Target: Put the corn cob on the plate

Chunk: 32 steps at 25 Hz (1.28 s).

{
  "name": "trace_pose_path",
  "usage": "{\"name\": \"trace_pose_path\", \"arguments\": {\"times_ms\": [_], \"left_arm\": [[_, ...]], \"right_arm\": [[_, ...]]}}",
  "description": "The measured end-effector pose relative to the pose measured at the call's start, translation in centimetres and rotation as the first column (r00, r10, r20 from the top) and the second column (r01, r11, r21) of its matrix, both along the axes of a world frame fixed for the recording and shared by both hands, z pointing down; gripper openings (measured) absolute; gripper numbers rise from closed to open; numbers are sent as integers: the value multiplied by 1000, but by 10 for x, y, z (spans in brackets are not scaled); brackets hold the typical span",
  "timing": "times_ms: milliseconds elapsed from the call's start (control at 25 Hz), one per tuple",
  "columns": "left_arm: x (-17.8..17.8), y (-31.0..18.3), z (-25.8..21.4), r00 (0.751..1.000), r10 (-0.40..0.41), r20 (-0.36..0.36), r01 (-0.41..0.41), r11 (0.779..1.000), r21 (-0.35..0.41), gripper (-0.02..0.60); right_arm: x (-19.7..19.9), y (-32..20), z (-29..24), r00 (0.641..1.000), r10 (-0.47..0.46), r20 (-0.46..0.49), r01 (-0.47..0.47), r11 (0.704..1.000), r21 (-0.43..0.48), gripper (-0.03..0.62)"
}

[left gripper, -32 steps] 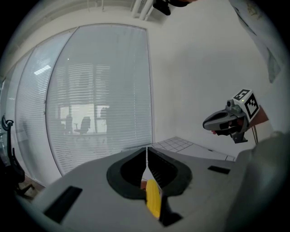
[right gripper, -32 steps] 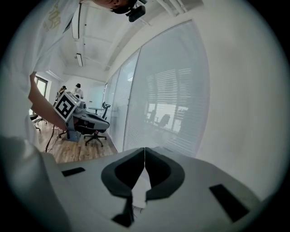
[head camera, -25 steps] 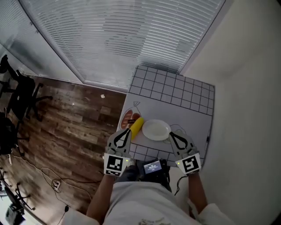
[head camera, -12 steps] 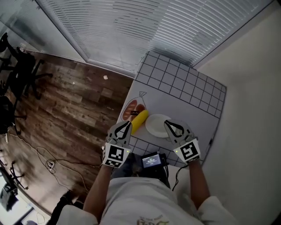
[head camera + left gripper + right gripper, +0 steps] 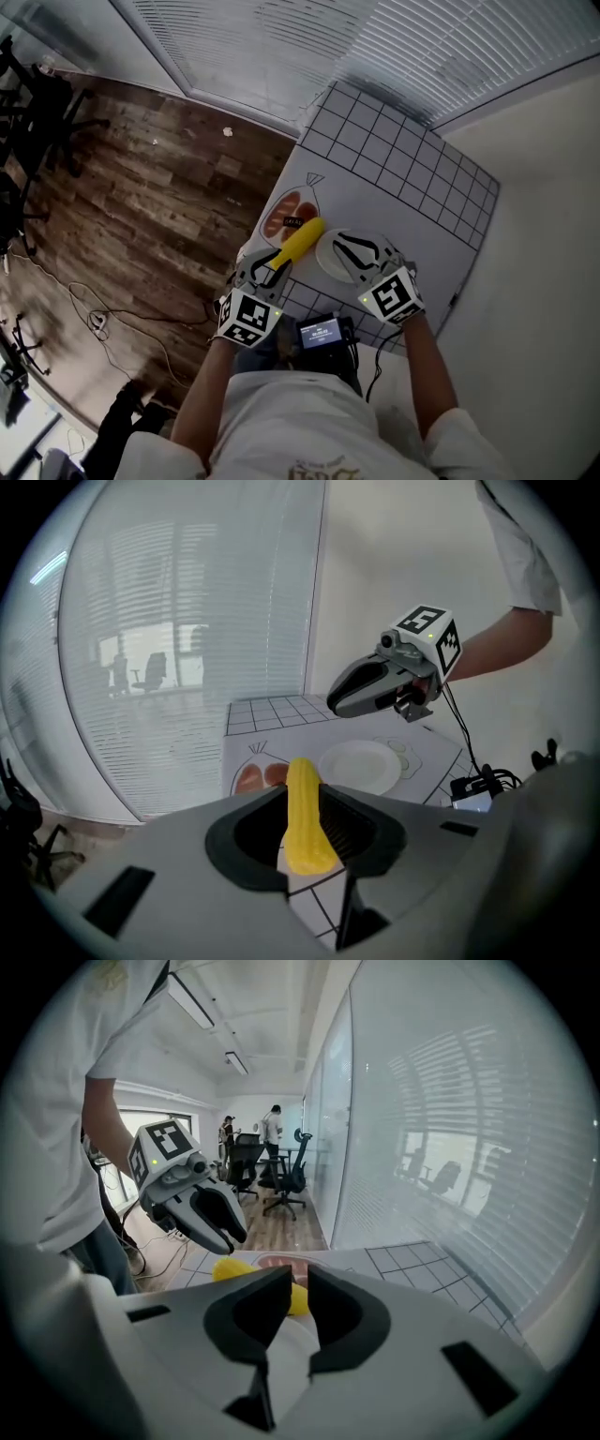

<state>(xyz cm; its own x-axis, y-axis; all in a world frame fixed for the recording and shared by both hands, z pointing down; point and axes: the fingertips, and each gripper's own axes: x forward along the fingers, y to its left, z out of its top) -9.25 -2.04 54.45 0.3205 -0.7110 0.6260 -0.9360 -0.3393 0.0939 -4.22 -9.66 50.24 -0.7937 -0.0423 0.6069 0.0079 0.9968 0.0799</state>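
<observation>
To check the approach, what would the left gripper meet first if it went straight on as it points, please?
The corn cob: its near end lies between the left gripper's jaws, which have just been opening and seemingly do not grip it.

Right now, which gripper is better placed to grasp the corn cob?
Left gripper: its jaws, just opening, straddle the corn cob. The right gripper, jaws also just opening and empty, hovers over the plate.

The head view looks steeply down from high above the white gridded tabletop (image 5: pixel 403 169). Both gripper views sit low and close at its near edge, angled across each other. All three share the yellow corn cob (image 5: pixel 298 242) beside the round white plate (image 5: pixel 361 766).
</observation>
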Motion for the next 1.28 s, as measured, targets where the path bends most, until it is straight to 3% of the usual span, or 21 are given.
{"name": "trace_pose_path", "arguments": {"times_ms": [200, 520, 600, 880, 1000, 1120, 1280], "left_arm": [[-1, -2, 10, 1000, 7, 4, -7, 1000, -14, 117], [2, 4, 30, 999, 37, -27, -40, 994, -98, 178], [1, 3, 32, 998, 26, -52, -31, 994, -106, 186], [4, 5, 33, 993, 22, -119, -40, 987, -157, 230], [9, 4, 35, 994, 41, -100, -59, 982, -177, 232], [13, 0, 44, 995, 60, -82, -75, 979, -189, 235], [12, 0, 50, 996, 53, -76, -67, 978, -196, 241]], "right_arm": [[-10, 6, 24, 991, -108, -77, 109, 994, 12, 83], [-25, 22, 59, 926, -323, -196, 327, 945, -14, 176], [-28, 25, 67, 895, -385, -225, 396, 918, 3, 210], [-42, 45, 79, 754, -578, -312, 620, 783, 49, 272], [-45, 51, 84, 701, -628, -338, 677, 735, 38, 275], [-45, 51, 88, 667, -658, -349, 705, 710, 9, 275], [-40, 52, 102, 575, -690, -441, 770, 639, 4, 291]]}}
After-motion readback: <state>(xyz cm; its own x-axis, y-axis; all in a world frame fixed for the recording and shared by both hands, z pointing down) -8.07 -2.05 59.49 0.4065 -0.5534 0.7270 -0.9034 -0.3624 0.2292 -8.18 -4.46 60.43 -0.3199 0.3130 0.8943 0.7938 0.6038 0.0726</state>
